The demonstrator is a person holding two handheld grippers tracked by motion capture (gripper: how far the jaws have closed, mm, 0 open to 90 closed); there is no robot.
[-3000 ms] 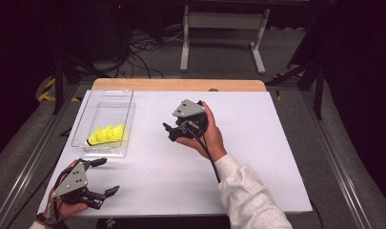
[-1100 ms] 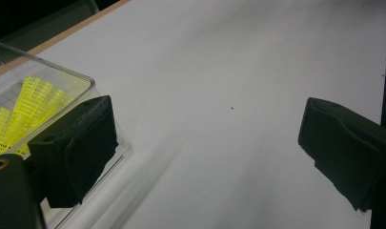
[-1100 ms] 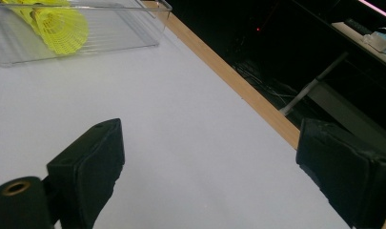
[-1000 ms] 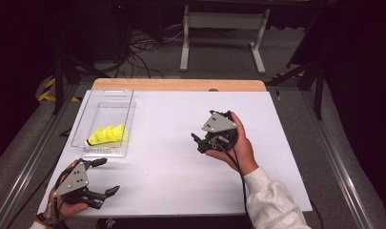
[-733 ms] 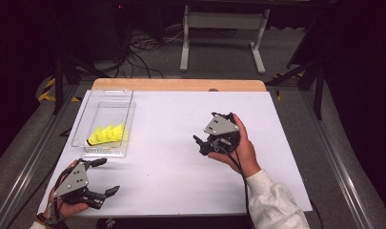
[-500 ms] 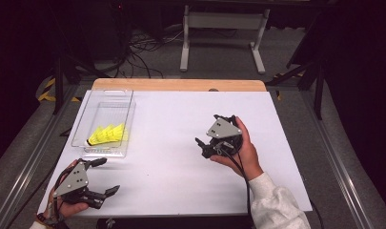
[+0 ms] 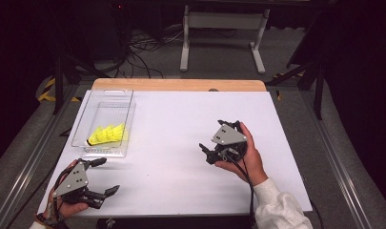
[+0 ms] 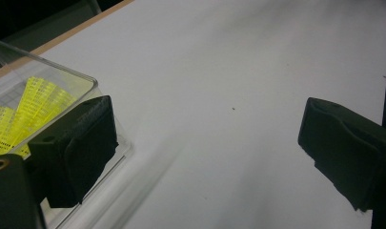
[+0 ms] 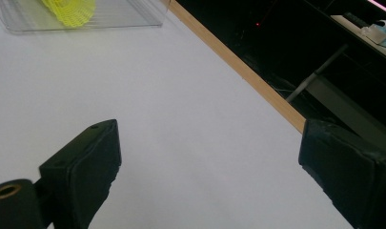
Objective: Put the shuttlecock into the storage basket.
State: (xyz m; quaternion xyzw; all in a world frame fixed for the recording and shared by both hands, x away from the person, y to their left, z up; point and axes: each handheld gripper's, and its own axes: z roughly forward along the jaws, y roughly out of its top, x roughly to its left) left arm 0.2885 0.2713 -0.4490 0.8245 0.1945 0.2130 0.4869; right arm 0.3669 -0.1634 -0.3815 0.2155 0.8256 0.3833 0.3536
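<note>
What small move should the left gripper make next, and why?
Probably a short move forward over the clear tray, then down toward the yellow shuttlecock. The left gripper rests at the table's near left corner, close to the tray, with its fingers wide apart and empty. The right gripper is also open and much farther from the tray.

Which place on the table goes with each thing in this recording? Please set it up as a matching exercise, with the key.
Things:
1. shuttlecock
2. clear box
3. left gripper
4. right gripper

Places:
A. right half of the white table, jaws open and holding nothing
B. near left corner, jaws open
C. inside the box
D. far left of the table

Pairs: 1-C, 2-D, 3-B, 4-A
</note>
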